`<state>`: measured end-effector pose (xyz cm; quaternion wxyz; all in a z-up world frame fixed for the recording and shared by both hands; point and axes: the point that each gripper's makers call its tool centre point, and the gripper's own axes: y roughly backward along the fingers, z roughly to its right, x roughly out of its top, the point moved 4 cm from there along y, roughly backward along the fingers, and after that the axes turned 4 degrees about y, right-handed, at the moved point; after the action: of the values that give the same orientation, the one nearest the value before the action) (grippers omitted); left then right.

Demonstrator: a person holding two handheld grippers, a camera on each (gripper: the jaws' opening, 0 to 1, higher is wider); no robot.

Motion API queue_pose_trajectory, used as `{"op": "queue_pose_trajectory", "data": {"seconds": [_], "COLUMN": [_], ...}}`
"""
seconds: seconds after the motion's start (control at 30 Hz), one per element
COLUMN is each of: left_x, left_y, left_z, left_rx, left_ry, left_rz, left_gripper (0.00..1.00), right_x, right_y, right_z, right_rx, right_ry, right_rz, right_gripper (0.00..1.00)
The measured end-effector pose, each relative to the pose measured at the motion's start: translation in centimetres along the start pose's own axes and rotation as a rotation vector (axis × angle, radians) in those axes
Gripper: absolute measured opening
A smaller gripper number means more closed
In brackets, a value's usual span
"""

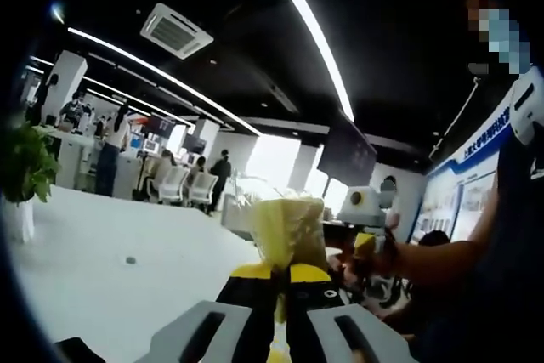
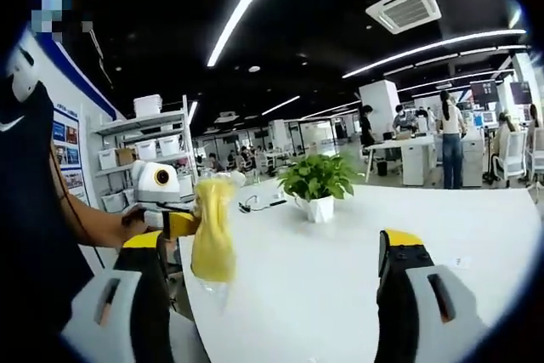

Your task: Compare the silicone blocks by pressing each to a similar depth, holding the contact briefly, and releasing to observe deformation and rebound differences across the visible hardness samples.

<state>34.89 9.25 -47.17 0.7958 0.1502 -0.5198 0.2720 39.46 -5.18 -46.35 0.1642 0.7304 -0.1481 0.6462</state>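
Left gripper view shows the left gripper (image 1: 281,282) clamped on a yellow silicone block (image 1: 291,231) held upright above the white surface (image 1: 102,261), while the right gripper (image 2: 272,282), jaws wide and empty, faces that block (image 2: 212,231), which lies toward its left jaw.

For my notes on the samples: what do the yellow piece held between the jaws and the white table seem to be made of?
The yellow translucent block, clamped in the left gripper, looks like soft silicone or a similar rubber: light passes through it and its outline looks uneven. The white table seems a smooth, matte laminate or painted board, though the exact material cannot be told.
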Motion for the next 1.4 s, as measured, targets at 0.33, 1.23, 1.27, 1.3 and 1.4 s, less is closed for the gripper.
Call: {"op": "queue_pose_trajectory", "data": {"seconds": [0.33, 1.23, 1.27, 1.3, 1.4], "left_x": [-0.5, -2.3, -2.5, -2.7, -2.9], "left_y": [0.1, 0.4, 0.4, 0.5, 0.6], "left_z": [-1.1, -3.3, -3.4, -3.5, -3.6], "left_rx": [0.024, 0.081, 0.085, 0.087, 0.089], "left_ry": [0.026, 0.162, 0.169, 0.175, 0.194], "left_rz": [-0.038, -0.167, -0.173, -0.178, -0.187], "left_gripper": [0.01, 0.02, 0.02, 0.02, 0.02], "right_x": [-1.8, -11.0, -11.4, -11.8, -12.6], "right_y": [2.9, 12.1, 12.5, 13.0, 13.7], "right_z": [1.3, 3.3, 3.4, 3.6, 3.5], "right_rx": [-0.075, -0.313, -0.325, -0.336, -0.349], "right_ry": [0.017, 0.082, 0.078, 0.066, 0.068], "right_rz": [-0.03, -0.188, -0.188, -0.187, -0.199], "right_gripper": [0.97, 0.97, 0.97, 0.97, 0.97]}}
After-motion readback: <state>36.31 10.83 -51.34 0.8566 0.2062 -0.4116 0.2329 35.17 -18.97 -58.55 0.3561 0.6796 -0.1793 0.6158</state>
